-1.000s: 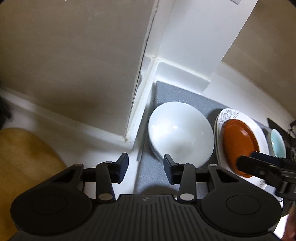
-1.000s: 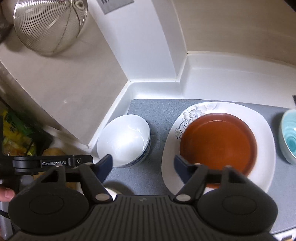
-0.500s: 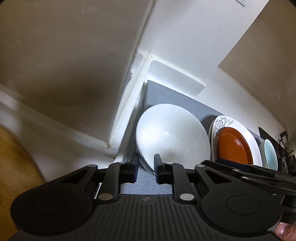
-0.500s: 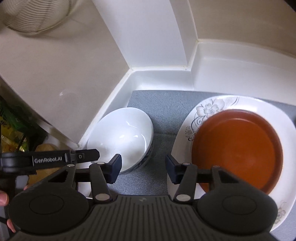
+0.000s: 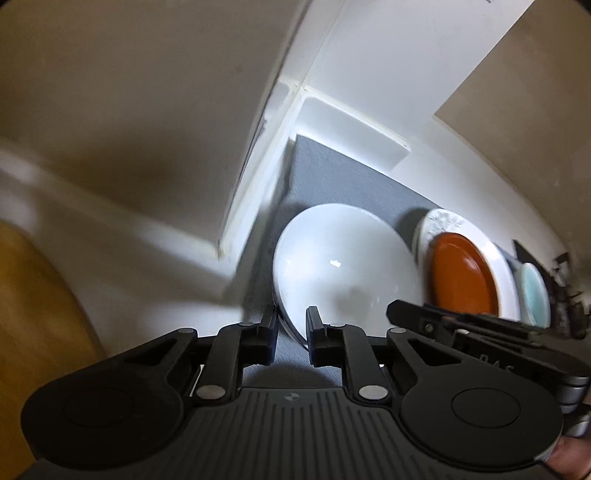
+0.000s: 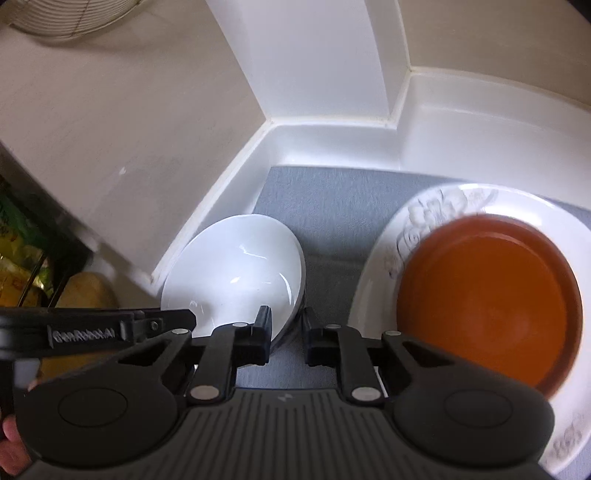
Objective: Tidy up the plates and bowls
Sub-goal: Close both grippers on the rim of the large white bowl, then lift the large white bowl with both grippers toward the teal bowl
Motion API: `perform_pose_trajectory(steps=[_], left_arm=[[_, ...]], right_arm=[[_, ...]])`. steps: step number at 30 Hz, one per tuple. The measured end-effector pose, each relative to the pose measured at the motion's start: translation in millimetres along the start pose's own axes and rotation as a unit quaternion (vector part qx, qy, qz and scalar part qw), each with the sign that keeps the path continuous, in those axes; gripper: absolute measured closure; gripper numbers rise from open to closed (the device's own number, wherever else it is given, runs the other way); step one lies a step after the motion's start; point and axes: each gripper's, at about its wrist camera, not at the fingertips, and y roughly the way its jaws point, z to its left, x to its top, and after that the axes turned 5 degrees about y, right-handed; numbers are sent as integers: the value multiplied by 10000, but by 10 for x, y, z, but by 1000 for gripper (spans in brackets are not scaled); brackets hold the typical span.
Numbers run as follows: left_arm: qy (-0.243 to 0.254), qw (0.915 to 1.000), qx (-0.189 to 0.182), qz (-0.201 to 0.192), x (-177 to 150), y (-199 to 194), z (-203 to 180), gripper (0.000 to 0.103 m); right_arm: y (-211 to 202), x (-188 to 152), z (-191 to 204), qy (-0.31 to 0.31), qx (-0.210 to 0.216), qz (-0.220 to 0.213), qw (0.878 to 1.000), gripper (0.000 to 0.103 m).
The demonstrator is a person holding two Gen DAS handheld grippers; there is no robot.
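Note:
A white bowl (image 5: 343, 266) sits on a grey mat (image 5: 332, 177), tilted up on its left side. My left gripper (image 5: 291, 334) is shut on the bowl's near left rim. My right gripper (image 6: 286, 334) is shut on the same bowl (image 6: 236, 273) at its near right rim. To the right, an orange plate (image 6: 487, 310) lies on a large white flowered plate (image 6: 436, 210); both also show in the left wrist view, the orange plate (image 5: 461, 273) and the flowered plate (image 5: 443, 221).
A pale teal bowl (image 5: 533, 291) stands beyond the plates. A white cabinet wall (image 6: 110, 110) and raised white ledge (image 6: 332, 144) close in the mat at left and back. A wire strainer (image 6: 70, 18) sits on top. A wooden surface (image 5: 33, 314) lies at left.
Both grippers moved in and closed on the white bowl's rim from opposite sides. The bowl has tipped up slightly.

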Motion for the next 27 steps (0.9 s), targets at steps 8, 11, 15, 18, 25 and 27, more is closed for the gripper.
perform_pose_trajectory(steps=[8,11,15,18,25,27], left_arm=[[-218,9995,210,68,46,106,43,83],[-217,9994,282,58,85,164,65,83],[-150,9996,201,131,74,215,42,84],[-264,9993,103,241,60,237,47,88],[-122,9992,275,259,74,103,-41,88],[-100,9992,323,212,82,10,-69,88]], right_arm=[[-7,-86,21,-256,-106,21,9996,85],[18,-56,3,-182,-93,18,9998,84],[59,-71,-23,-123,-152,-22,9998,78],[98,-83,-4,-164,-100,-6,9998,80],[-13,-61,35,-109,-72,-140,9998,86],[-82,-57,58,-145,-17,-176,9997,86]])
